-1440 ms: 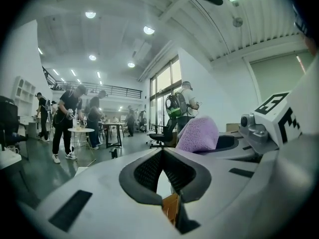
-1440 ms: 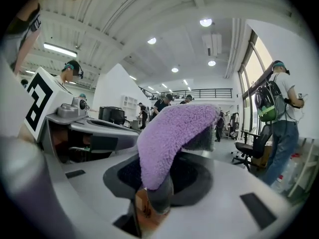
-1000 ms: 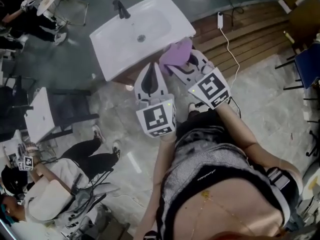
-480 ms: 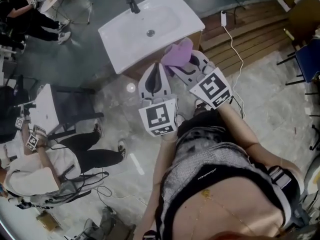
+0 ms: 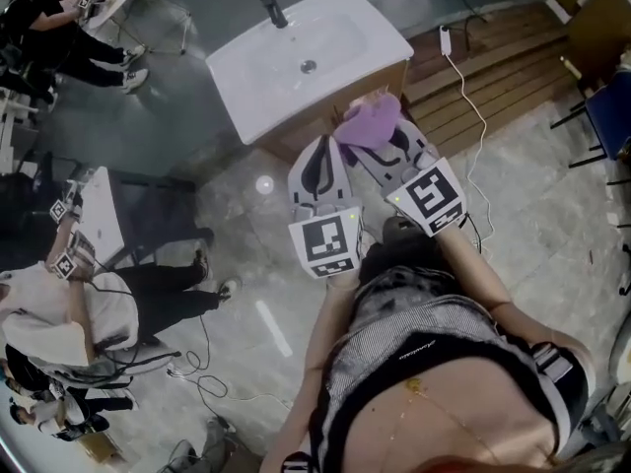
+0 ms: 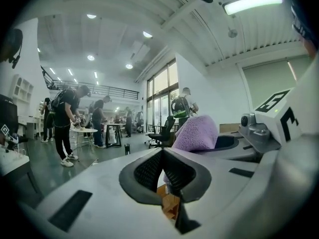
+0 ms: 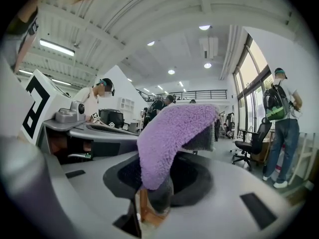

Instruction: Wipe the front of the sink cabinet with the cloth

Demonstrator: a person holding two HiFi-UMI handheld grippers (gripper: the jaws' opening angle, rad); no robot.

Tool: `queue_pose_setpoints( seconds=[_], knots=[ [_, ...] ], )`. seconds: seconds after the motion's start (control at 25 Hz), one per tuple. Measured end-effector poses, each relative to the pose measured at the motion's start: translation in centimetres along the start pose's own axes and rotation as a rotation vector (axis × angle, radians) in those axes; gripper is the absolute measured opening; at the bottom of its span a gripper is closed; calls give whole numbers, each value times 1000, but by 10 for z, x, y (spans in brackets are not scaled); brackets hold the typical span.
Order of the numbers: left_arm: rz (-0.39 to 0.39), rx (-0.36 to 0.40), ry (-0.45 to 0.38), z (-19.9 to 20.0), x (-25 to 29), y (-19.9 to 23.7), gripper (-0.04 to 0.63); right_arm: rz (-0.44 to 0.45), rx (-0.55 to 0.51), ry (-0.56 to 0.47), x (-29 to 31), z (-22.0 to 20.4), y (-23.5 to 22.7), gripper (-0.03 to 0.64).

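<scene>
The white sink point(image 5: 306, 57) sits on a wooden cabinet point(image 5: 306, 138), whose front faces me. My right gripper point(image 5: 380, 138) is shut on a purple cloth point(image 5: 370, 121), which is bunched against the top of the cabinet front below the sink's near corner. In the right gripper view the cloth point(image 7: 174, 128) drapes over the jaws of that gripper point(image 7: 154, 188). Just to its left, my left gripper point(image 5: 317, 161) points at the cabinet with its jaws together and nothing held. In the left gripper view its jaws point(image 6: 164, 171) meet, and the cloth point(image 6: 197, 133) shows beyond them.
A black faucet point(image 5: 271, 8) stands at the sink's far side. A power strip point(image 5: 446, 39) and its cable lie on the wooden platform to the right. A blue chair point(image 5: 606, 116) is at far right. People sit at left point(image 5: 89, 304), with cables point(image 5: 207, 382) on the floor.
Both grippers and the cloth have shifted slightly lower against the cabinet front relative to the sink. The head view has drifted, and the people at left have moved.
</scene>
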State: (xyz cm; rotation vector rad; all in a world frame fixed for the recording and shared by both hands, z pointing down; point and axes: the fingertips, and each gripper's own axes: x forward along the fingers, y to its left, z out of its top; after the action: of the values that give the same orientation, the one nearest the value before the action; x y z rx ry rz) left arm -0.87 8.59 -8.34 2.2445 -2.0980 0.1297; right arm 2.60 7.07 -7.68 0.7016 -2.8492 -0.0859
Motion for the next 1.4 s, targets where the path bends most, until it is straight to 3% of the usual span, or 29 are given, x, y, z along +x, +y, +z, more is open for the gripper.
queue_pose_setpoints(
  seconds=[0.24, 0.68, 1.4],
  knots=[
    [42, -5, -39, 13, 4, -10, 0, -13, 4, -18, -7, 9, -16, 169],
    [116, 35, -42, 26, 17, -36, 0, 56, 12, -39, -19, 12, -40, 167],
    [129, 32, -34, 23, 24, -51, 0, 63, 12, -49, -30, 8, -51, 167]
  ],
)
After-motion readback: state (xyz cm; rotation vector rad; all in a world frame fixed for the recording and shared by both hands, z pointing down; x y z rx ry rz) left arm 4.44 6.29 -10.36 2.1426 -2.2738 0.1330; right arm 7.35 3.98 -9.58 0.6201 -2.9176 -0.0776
